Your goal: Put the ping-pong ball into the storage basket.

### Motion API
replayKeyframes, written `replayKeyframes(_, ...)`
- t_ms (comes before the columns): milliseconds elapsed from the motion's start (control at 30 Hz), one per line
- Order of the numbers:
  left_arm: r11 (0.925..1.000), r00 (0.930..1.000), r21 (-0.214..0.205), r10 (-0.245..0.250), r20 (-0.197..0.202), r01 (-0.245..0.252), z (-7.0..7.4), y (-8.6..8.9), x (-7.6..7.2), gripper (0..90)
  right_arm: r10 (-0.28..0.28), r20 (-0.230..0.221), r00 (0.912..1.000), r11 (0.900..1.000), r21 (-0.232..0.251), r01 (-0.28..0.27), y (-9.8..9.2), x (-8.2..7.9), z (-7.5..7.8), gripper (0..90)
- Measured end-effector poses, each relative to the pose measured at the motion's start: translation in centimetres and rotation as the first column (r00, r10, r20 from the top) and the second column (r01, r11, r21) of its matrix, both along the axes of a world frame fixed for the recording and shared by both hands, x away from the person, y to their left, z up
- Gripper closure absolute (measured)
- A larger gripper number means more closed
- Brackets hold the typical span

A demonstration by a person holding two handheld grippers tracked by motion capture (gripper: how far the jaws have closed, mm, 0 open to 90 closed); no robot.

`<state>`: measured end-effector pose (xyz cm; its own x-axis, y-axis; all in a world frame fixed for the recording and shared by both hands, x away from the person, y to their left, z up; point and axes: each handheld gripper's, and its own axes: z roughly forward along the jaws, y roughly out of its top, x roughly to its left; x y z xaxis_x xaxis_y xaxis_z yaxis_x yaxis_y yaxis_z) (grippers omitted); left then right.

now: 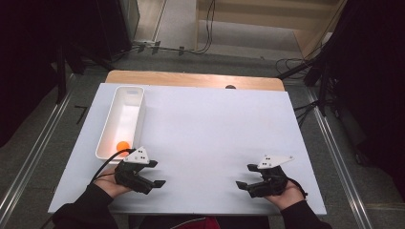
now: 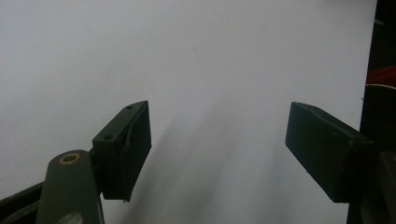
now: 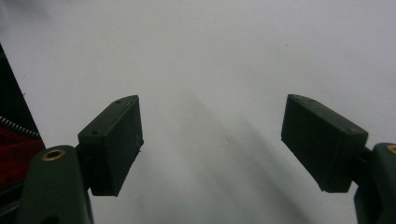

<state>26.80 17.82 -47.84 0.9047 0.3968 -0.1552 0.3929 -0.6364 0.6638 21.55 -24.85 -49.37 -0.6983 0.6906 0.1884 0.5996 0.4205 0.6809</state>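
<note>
Currently I hold left hand-held gripper [image 1: 152,172] and right hand-held gripper [image 1: 244,176] low at near edge of table [image 1: 215,124], jaws spread wide, nothing between them; looks like rest pose. Orange ball [image 1: 123,145] sits in near end of white tray [image 1: 109,138], just beyond left hand-held gripper.

Desk [image 1: 215,124] evenly bright under overhead light, surroundings near black. Soft shadows stretch from jaws across white surface in both gripper views. Jaws dark, slightly blurred. High view soft, low detail; no harsh glare.
</note>
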Motion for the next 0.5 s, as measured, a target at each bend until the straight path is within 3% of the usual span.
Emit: replayKeyframes(500, 0.9997, 0.9997, 0.014, -0.019, -0.016, 0.020, -0.39, 0.27, -0.22, 22.8, 0.001, 0.005, 1.0000, 1.0000, 0.000, -0.001, -0.01, 0.06, -0.03, 19.3)
